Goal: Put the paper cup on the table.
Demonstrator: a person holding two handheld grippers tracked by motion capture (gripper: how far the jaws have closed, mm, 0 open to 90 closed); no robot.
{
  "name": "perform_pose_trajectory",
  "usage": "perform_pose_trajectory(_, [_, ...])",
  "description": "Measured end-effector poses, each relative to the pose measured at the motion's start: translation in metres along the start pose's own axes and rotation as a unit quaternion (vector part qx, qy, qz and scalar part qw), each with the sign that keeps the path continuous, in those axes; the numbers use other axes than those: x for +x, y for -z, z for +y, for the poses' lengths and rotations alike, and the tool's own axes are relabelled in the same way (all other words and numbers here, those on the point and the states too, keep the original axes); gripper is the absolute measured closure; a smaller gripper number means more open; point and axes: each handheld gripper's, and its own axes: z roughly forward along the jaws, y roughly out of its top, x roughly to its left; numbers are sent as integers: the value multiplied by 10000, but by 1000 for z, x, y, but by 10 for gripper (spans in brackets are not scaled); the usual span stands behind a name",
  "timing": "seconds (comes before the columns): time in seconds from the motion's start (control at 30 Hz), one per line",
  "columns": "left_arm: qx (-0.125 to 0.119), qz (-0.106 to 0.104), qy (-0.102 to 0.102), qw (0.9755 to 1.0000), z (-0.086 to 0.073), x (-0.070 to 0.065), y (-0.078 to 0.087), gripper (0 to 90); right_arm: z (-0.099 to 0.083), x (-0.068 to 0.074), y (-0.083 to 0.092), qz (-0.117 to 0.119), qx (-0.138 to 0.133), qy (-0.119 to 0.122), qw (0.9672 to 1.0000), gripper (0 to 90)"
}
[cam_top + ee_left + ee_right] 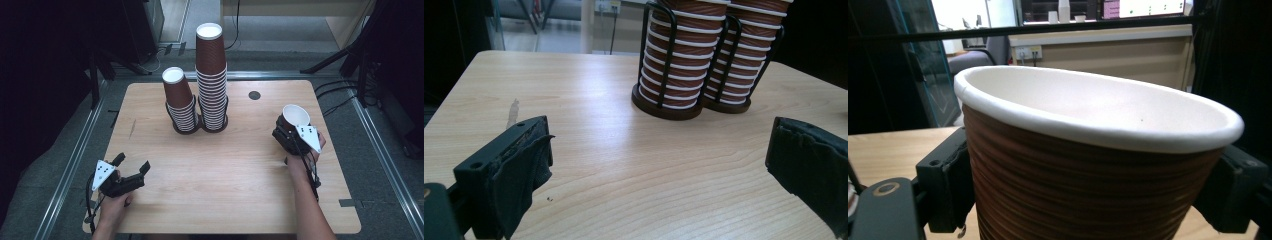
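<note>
Your right gripper (289, 131) is clamped on a single brown ribbed paper cup (295, 116), jaws pressed to either side of its wall; in the right gripper view the cup (1098, 165) sits between the two black jaws, white rim up and tipped a bit, white inside facing the camera; it's held at the right side of the wooden table (225, 170), near the right edge, well apart from the stacks; can't tell whether its base touches the tabletop.

Your left gripper (131, 172) sits low at the table's near-left corner, jaws spread wide w/ nothing between them; left gripper view shows bare tabletop (624, 165) between the pads.

At the far middle of the table stand two black wire cup holders side by side, touching or nearly so; the shorter cup stack (180, 100) is on the left, leaning slightly left; the taller cup stack (211, 75) is on the right, upright; both stacks are upside-down cups, white bottoms on top; a small dark round disc (254, 95) lies on the table right of the taller stack.
</note>
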Motion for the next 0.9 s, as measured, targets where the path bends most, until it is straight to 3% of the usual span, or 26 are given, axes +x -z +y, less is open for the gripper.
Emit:
perform_pose_trajectory(0.23, [33,-13,5,10000,-2,1,-1,0,-8,-8,-3,-87,139,98,9998,131])
perform_pose_trajectory(0.43, [44,-15,23,10000,-3,1,-2,0,-14,-7,-4,-59,253,367,9990,131])
perform_pose_trajectory(0.9, [29,-18,53,10000,-3,1,-2,0,-21,-15,-4,-119,344,389,9986,125])
